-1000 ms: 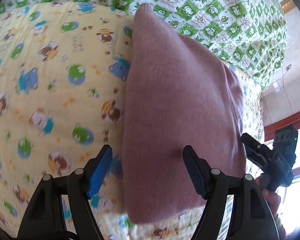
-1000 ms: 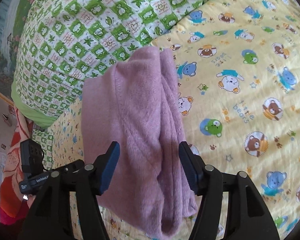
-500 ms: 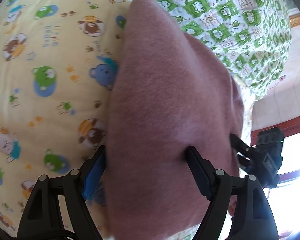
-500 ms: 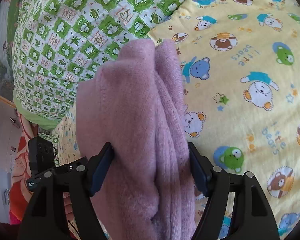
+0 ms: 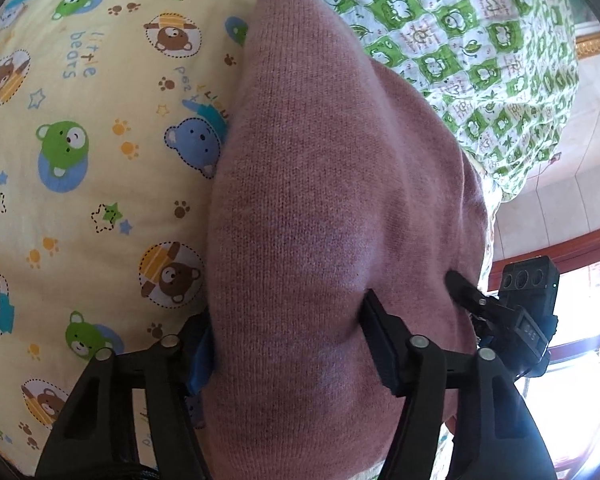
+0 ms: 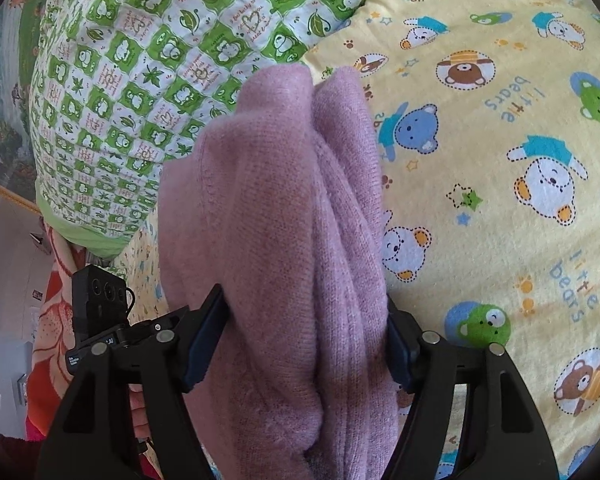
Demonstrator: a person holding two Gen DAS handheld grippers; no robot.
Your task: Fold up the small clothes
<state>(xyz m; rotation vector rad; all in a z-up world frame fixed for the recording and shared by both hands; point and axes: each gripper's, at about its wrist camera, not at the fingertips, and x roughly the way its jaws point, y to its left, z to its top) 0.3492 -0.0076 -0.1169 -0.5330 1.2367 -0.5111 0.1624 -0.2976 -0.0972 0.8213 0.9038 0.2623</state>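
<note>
The bed (image 5: 72,208), covered with a yellow sheet printed with little bears, filled most of both views, and a green checked quilt (image 6: 148,80) lay along its far edge. Compared with one second earlier, both views had moved much closer to the pink sweater (image 5: 332,216): it now looked far larger, and the cloth sat between the jaws of each tool instead of in front of them. I judge from this that the two hands were taking hold of the folded sweater, perhaps for one more fold or to carry it away.

The sweater lay in a thick bundle near the edge of the bed that meets the quilt, with several layers showing in the right view.

The left gripper (image 5: 288,344) pointed along the sweater towards the quilt, and its jaws stood narrow and pressed into the near end of the cloth. The right gripper (image 6: 308,340) was just beside it on the same end, its jaws also squeezing the folded layers.
</note>
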